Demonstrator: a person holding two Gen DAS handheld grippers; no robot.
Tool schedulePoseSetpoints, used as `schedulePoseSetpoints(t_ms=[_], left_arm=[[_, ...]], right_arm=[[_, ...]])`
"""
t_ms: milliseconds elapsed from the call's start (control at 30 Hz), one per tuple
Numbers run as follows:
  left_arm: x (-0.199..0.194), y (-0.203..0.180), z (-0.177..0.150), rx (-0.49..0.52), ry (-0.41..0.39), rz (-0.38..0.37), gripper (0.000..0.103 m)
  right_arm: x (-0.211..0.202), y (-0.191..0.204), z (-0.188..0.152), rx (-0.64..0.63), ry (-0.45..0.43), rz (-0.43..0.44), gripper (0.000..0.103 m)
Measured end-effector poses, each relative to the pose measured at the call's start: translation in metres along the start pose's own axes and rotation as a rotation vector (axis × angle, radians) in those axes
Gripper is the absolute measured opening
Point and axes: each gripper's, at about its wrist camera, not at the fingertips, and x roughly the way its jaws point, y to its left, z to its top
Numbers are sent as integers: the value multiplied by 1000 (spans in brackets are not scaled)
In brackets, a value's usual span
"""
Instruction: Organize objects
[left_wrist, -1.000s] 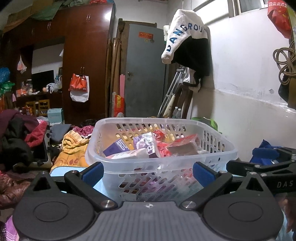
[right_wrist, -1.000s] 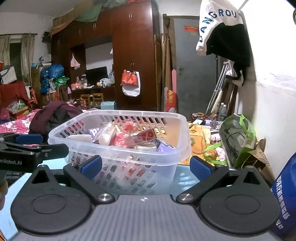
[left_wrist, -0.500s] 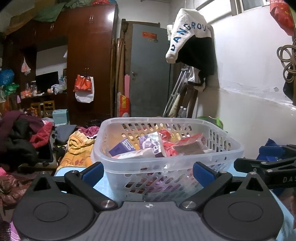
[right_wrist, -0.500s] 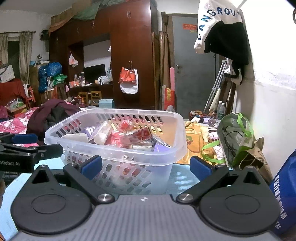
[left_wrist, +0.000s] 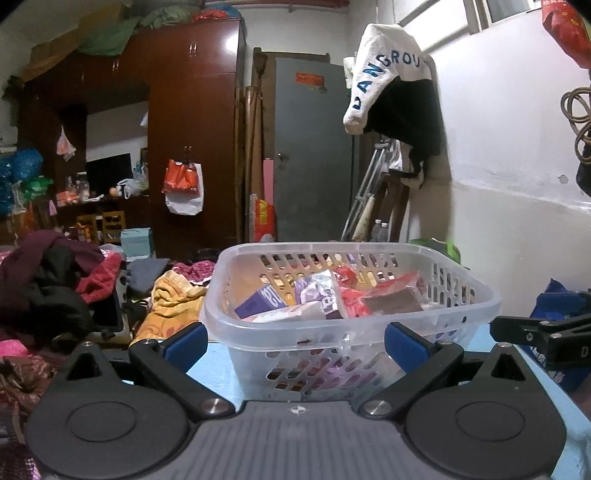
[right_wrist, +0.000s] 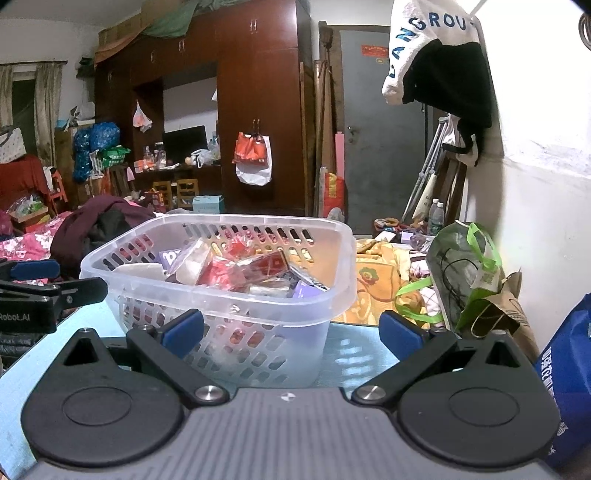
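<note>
A clear plastic basket (left_wrist: 465, 310) with slotted walls stands on a light blue table (right_wrist: 354, 354); it also shows in the right wrist view (right_wrist: 332, 295). It holds several snack packets, purple (left_wrist: 258, 301) and red (left_wrist: 391, 291). My left gripper (left_wrist: 294, 341) is open and empty just in front of the basket. My right gripper (right_wrist: 291, 328) is open and empty, in front of the basket's right part. Each gripper shows in the other's view, left gripper (right_wrist: 48, 288) and right gripper (left_wrist: 543, 332), on either side of the basket.
A blue bag (right_wrist: 569, 376) stands at the table's right edge. A green bag (right_wrist: 469, 266) and yellow cloth (right_wrist: 373, 280) lie beyond the table. Piled clothes (left_wrist: 51, 284) lie to the left. A wardrobe (left_wrist: 192, 147) and grey door (left_wrist: 314, 155) are behind.
Both grippers have drawn back slightly from the basket and shifted left, so the basket sits further right in the left wrist view. Jaws stay open.
</note>
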Motion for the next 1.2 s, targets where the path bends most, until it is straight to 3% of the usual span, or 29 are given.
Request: schedulePoseSetpoints(t_ms=[300,1200], left_arm=[[-1,-6,-1,34,6,27,103],[5,-6,-6,19,53,8,103]], right_arm=[[2,3,0,-22,1,5,103],[3,0,-4,-21,9,1,103]])
